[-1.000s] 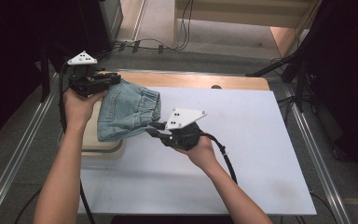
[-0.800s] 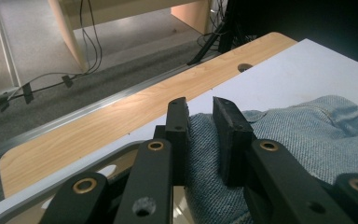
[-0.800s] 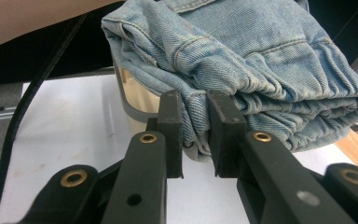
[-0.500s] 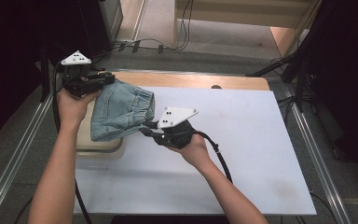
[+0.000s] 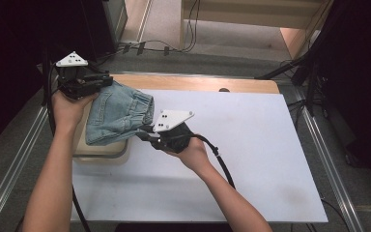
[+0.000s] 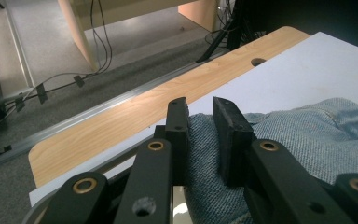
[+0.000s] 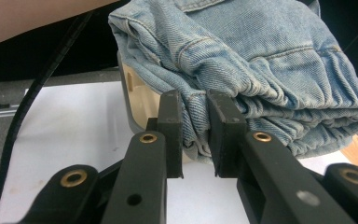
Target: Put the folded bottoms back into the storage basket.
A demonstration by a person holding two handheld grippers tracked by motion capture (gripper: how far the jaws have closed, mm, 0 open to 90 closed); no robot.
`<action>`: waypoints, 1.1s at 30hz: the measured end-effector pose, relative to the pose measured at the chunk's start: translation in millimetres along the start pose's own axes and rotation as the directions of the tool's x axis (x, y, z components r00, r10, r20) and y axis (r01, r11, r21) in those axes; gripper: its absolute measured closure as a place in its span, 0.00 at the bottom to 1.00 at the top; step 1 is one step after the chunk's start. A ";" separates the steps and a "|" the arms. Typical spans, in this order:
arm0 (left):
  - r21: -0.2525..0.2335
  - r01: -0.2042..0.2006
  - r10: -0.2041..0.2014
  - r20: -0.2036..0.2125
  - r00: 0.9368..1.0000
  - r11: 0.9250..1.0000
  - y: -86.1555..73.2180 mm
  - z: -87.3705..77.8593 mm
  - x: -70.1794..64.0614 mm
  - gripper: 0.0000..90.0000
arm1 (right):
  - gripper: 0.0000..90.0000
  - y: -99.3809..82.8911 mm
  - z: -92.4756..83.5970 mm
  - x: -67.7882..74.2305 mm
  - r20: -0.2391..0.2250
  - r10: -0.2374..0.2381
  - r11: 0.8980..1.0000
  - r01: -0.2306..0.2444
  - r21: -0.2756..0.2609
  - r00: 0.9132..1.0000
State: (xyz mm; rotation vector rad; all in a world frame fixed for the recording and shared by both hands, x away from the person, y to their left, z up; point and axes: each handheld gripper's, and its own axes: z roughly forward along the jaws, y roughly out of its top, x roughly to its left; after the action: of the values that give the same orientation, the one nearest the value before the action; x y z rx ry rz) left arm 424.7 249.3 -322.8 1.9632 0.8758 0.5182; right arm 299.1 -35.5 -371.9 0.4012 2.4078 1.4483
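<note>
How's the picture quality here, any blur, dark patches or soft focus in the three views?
High view: the white table is evenly lit, the room at the sides falls into black, and the picture is slightly soft. Left gripper view: the jeans weave is crisp, the floor behind softer. Right gripper view: the denim stitching is sharp, while the right gripper arms at the bottom edge look soft.

Folded light-blue denim garment [image 5: 118,113] (bunched, seams showing) draped over the table's left edge.

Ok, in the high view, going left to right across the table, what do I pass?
Left tongs shut on denim → folded denim garment over a tray → right tongs shut on its near edge → bare white sheet.
</note>
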 end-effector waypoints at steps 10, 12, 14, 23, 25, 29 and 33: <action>0.005 -0.003 0.003 -0.010 1.000 1.000 -0.8 -5.1 7.6 0.87 | 0.83 6.6 9.8 2.4 -0.008 -0.010 1.000 0.010 0.009 1.000; 0.006 -0.001 0.001 -0.012 1.000 1.000 -1.5 -6.4 9.6 0.87 | 0.83 8.3 11.7 2.8 -0.010 -0.012 1.000 0.013 0.009 1.000; 0.004 0.005 -0.005 -0.015 1.000 1.000 -2.4 -7.1 11.6 0.87 | 0.83 10.0 14.0 3.4 -0.012 -0.016 1.000 0.016 0.011 1.000; 0.005 0.006 -0.006 -0.025 1.000 1.000 -5.2 -8.9 18.7 0.87 | 0.83 15.0 24.8 5.3 -0.017 -0.022 0.999 0.023 0.023 1.000; 0.008 0.005 -0.004 -0.027 1.000 1.000 -5.4 -9.1 20.1 0.87 | 0.83 15.9 27.0 5.4 -0.017 -0.022 0.999 0.023 0.027 1.000; 0.007 0.008 -0.007 -0.030 1.000 1.000 -6.7 -9.1 22.9 0.87 | 0.83 18.3 31.7 5.9 -0.017 -0.029 0.999 0.030 0.035 0.999; 0.010 0.009 -0.008 -0.034 0.999 1.000 -8.5 -9.1 25.8 0.87 | 0.83 19.8 36.4 7.0 -0.019 -0.032 0.999 0.033 0.041 0.999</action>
State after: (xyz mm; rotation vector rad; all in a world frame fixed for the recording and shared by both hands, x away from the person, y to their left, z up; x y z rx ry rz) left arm 432.7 276.8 -325.1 1.9646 0.9092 0.5441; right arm 308.7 5.4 -371.3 0.3577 2.4506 1.3963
